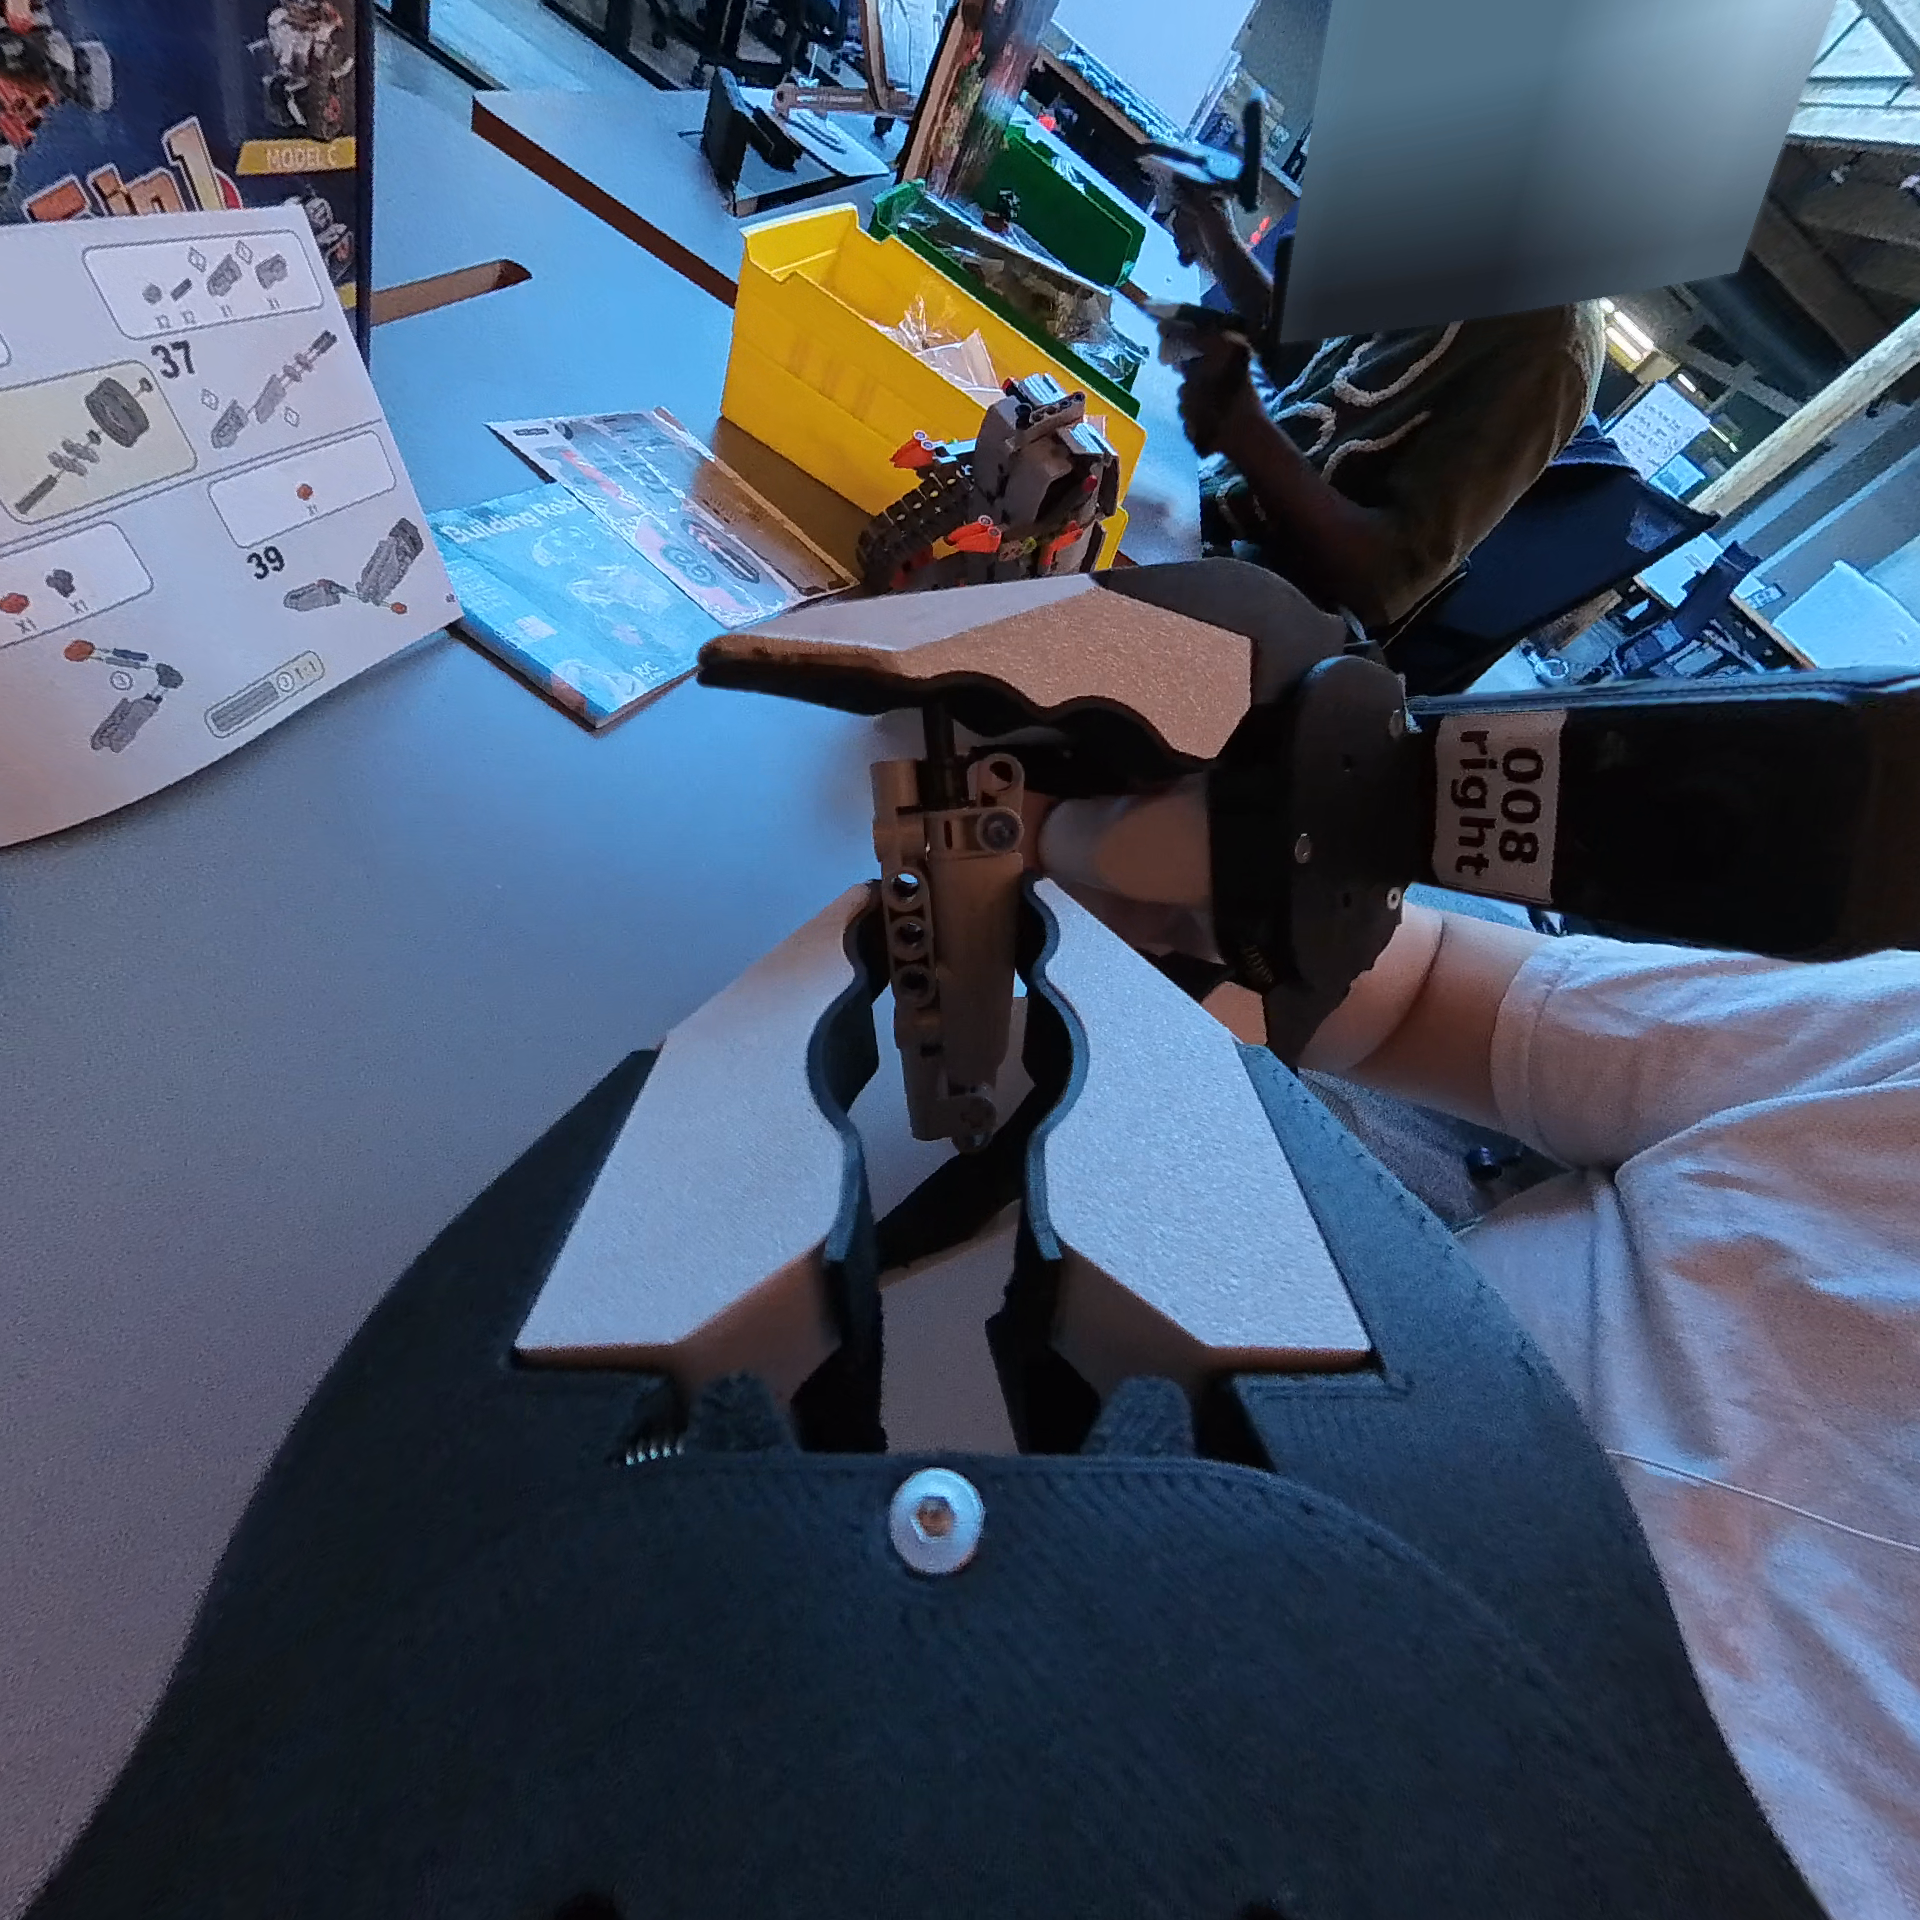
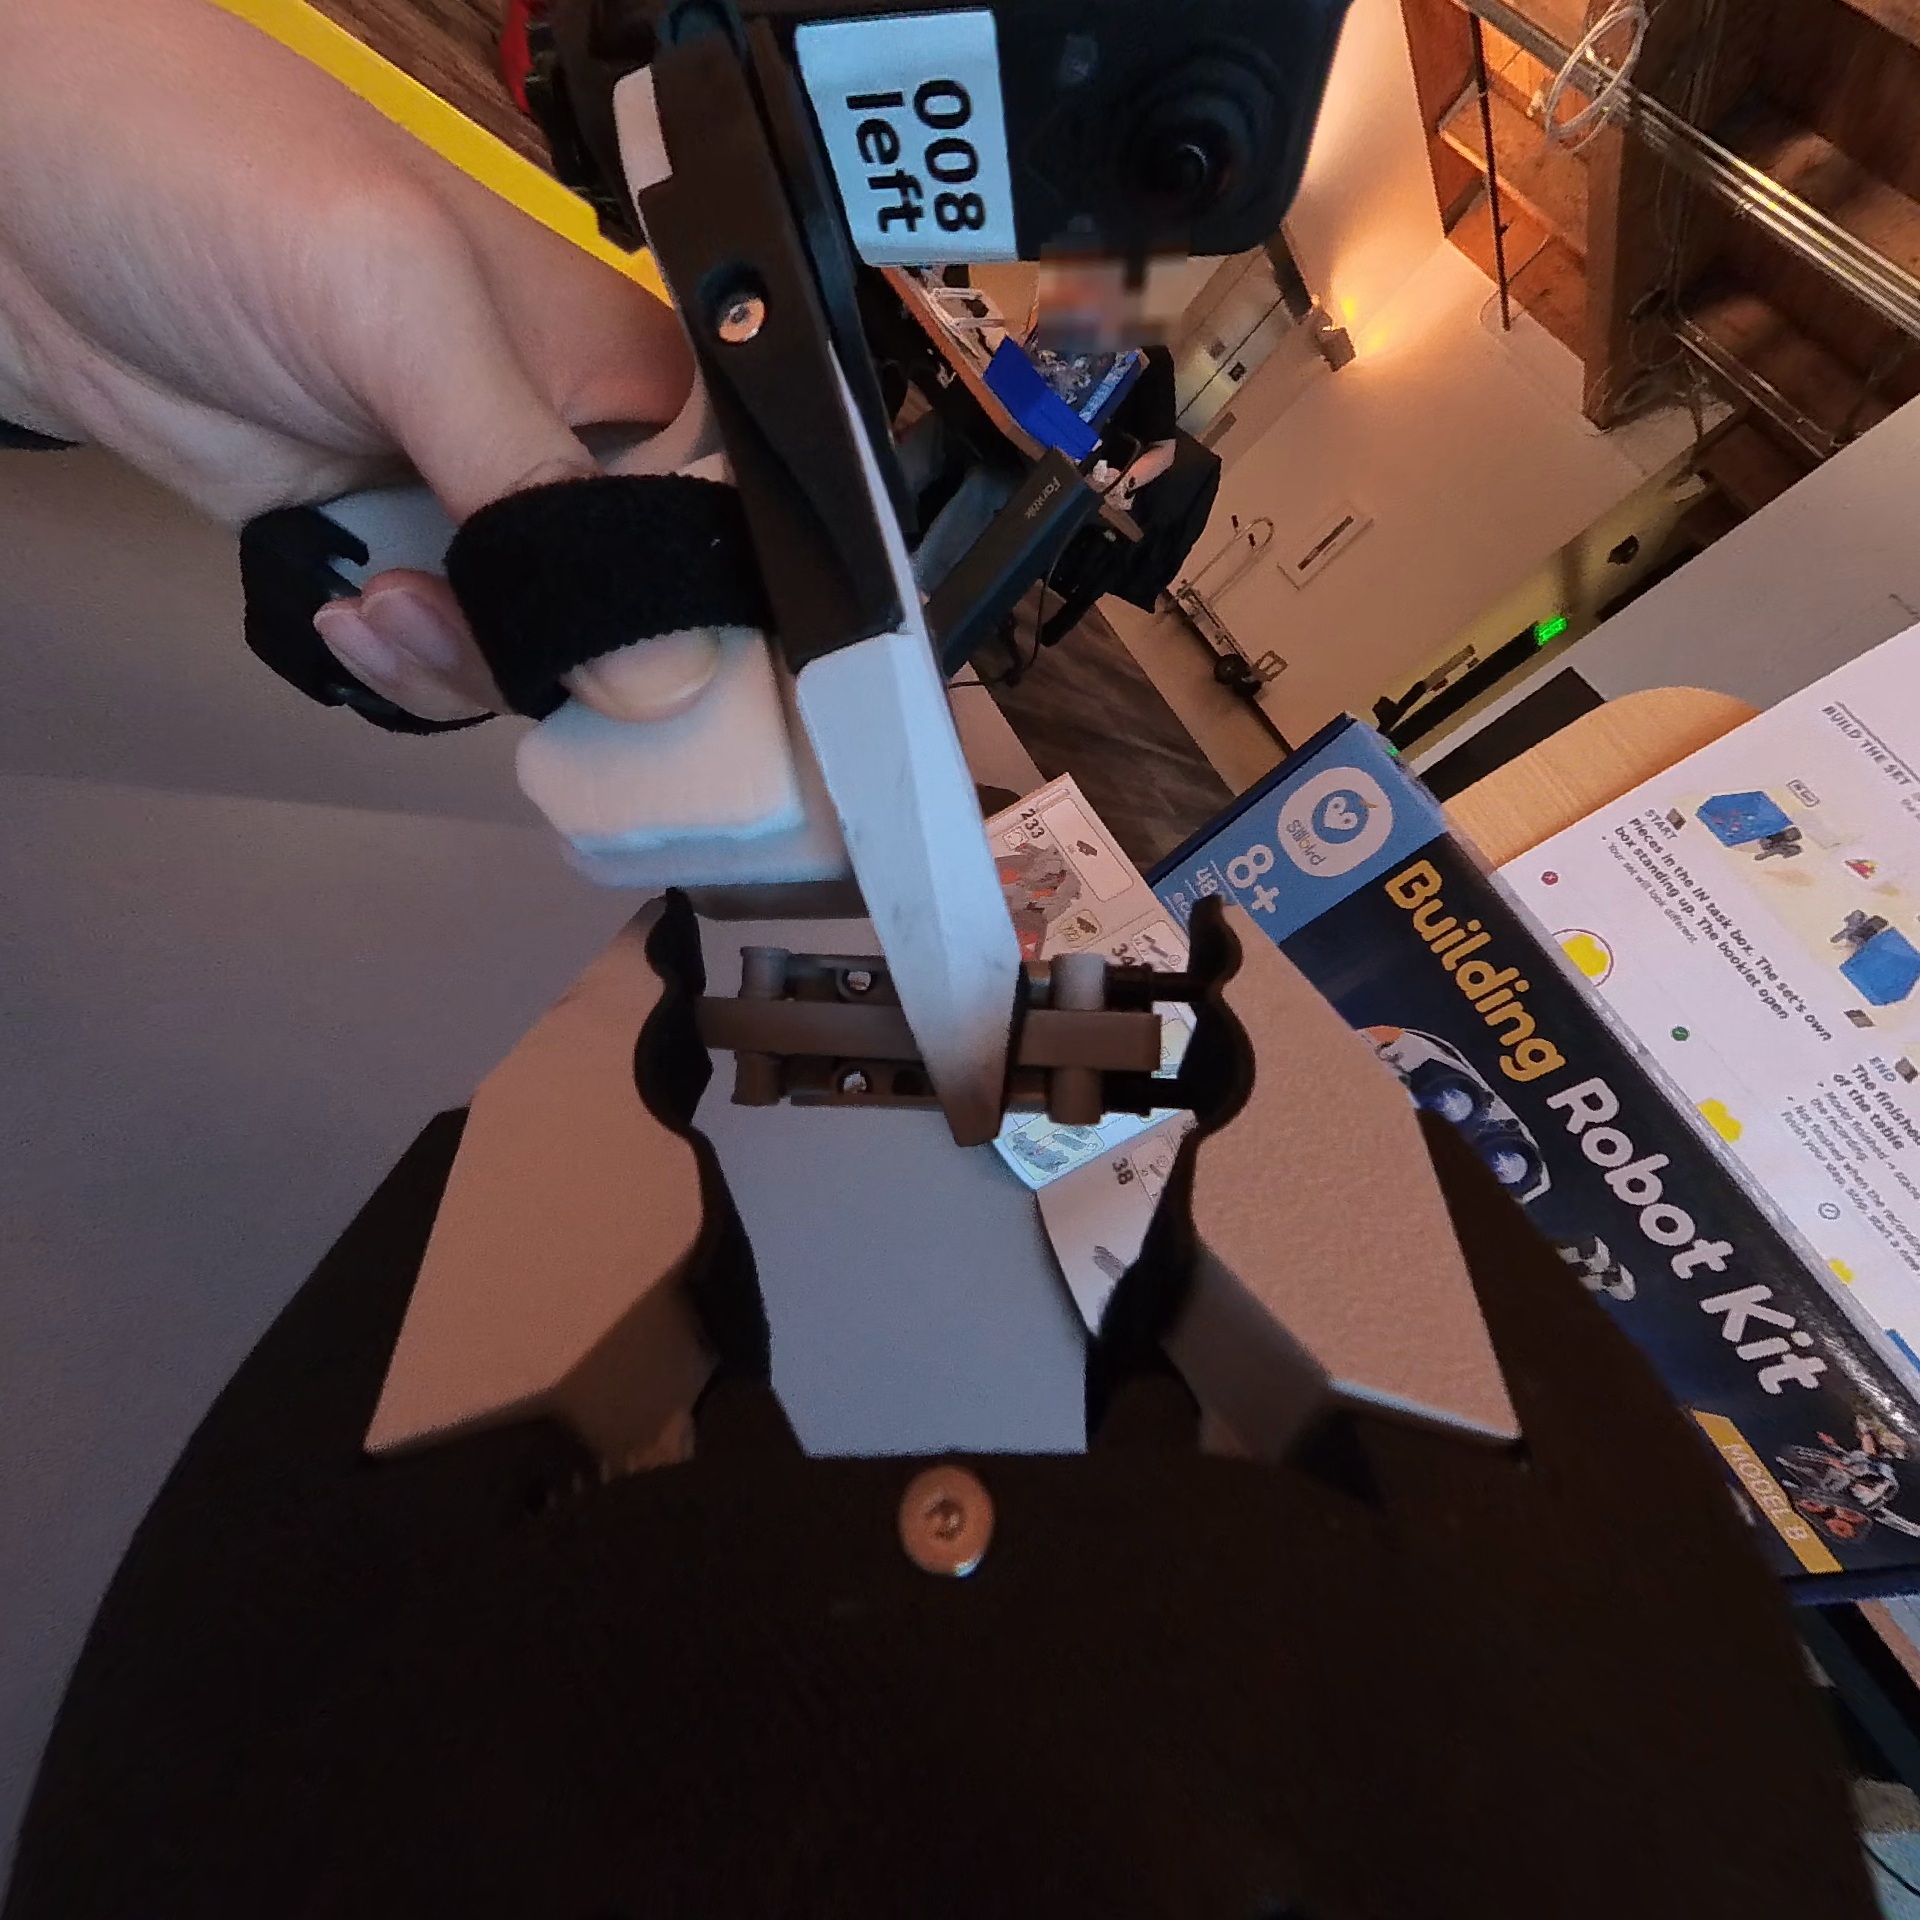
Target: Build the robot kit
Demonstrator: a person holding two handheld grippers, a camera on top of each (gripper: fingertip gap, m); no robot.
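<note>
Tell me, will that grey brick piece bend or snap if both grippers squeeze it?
The grey brick piece looks like stiff plastic beams, so it probably won't bend. Its pinned joints might pop apart. The left gripper and right gripper both clamp it.

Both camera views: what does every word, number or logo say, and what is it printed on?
I won't copy the writing; these bear it:
White sticker on the right gripper: short print.
Second white sticker on the left gripper: short print.
Blue box: big lettering, round logo.
Instruction sheet: step numbers by drawings.
Blue booklet: a title.
White sheet beside the box: small print.
Grey toy part, held by both grippers: none.
</note>
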